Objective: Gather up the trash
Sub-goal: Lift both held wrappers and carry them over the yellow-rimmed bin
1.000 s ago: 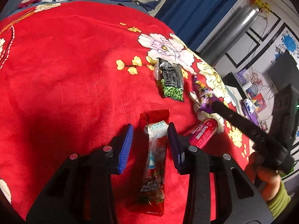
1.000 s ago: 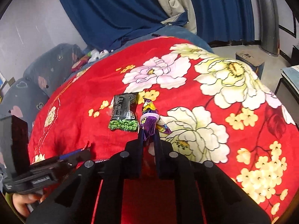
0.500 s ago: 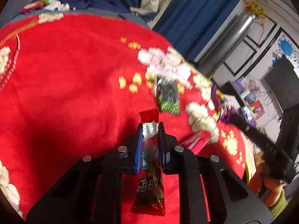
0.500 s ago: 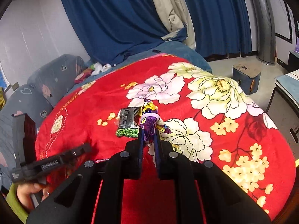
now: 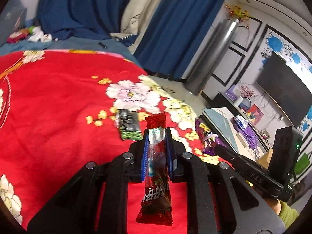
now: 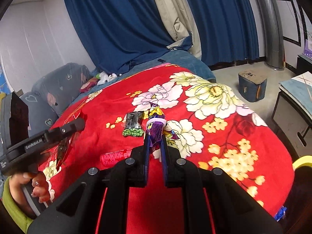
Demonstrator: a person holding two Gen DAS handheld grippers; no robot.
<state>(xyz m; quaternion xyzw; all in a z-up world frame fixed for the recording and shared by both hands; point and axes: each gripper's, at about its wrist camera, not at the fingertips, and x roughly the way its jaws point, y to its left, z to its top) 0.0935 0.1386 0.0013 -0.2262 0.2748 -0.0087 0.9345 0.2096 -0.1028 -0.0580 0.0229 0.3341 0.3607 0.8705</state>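
Note:
My left gripper is shut on a red snack wrapper and holds it above the red floral blanket; the wrapper hangs below the fingers. My right gripper is shut on a purple wrapper, also lifted; it shows in the left wrist view. A black-and-green snack packet lies flat on the blanket, also in the right wrist view. A pink wrapper lies on the blanket near my right gripper. The left gripper with its red wrapper shows at left.
Blue curtains hang behind the bed. A grey sofa cushion is at the far left. A small blue stool stands on the floor. A low table and a dark TV stand to the right of the bed.
My left gripper closed on the red wrapper and lifted it off the blanket. My right gripper rose with the purple wrapper. The pink wrapper stays on the blanket.

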